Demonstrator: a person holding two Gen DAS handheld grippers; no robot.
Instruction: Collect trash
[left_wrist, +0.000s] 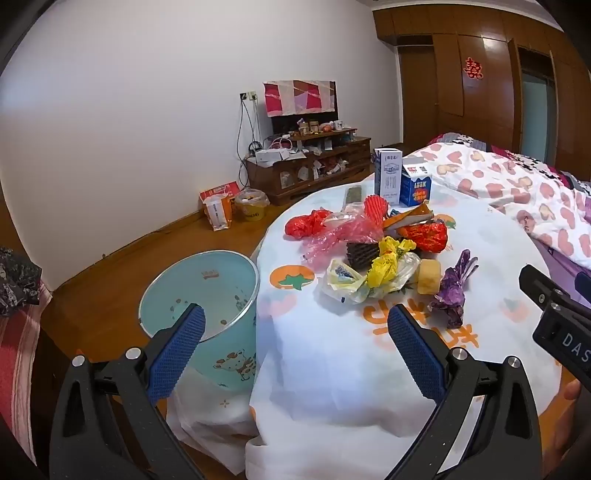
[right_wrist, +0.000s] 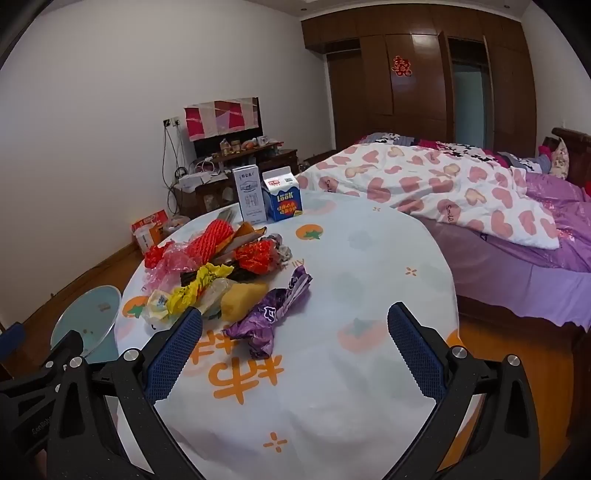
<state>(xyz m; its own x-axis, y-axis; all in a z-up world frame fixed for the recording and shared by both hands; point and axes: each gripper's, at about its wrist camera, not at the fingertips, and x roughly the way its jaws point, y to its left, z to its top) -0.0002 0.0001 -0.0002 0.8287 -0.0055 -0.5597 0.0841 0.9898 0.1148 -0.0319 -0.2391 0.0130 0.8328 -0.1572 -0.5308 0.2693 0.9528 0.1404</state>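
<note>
Trash (left_wrist: 373, 254), a light, crinkly heap of wrappers mid-frame on the tabletop (left_wrist: 332, 369), should crush easily, so we'd pinch the nearest purple wrapper (right_wrist: 273, 317) at its bunched middle, with both left tongs (left_wrist: 295, 328) and right tongs (right_wrist: 295, 328) spread and empty.

Round table under a white persimmon-print tablecloth (right_wrist: 369, 258). Behind it, a bed with a heart-print quilt (right_wrist: 424, 184) over a purple sheet (right_wrist: 546, 258). Dark wood wardrobe (right_wrist: 417, 74) with a red paper cutout (right_wrist: 402, 66). Low TV cabinet (left_wrist: 314, 166) against the white wall, cluttered; cloth-covered TV (left_wrist: 300, 96) above. Orange bags (left_wrist: 219, 206) on the wood floor.
</note>
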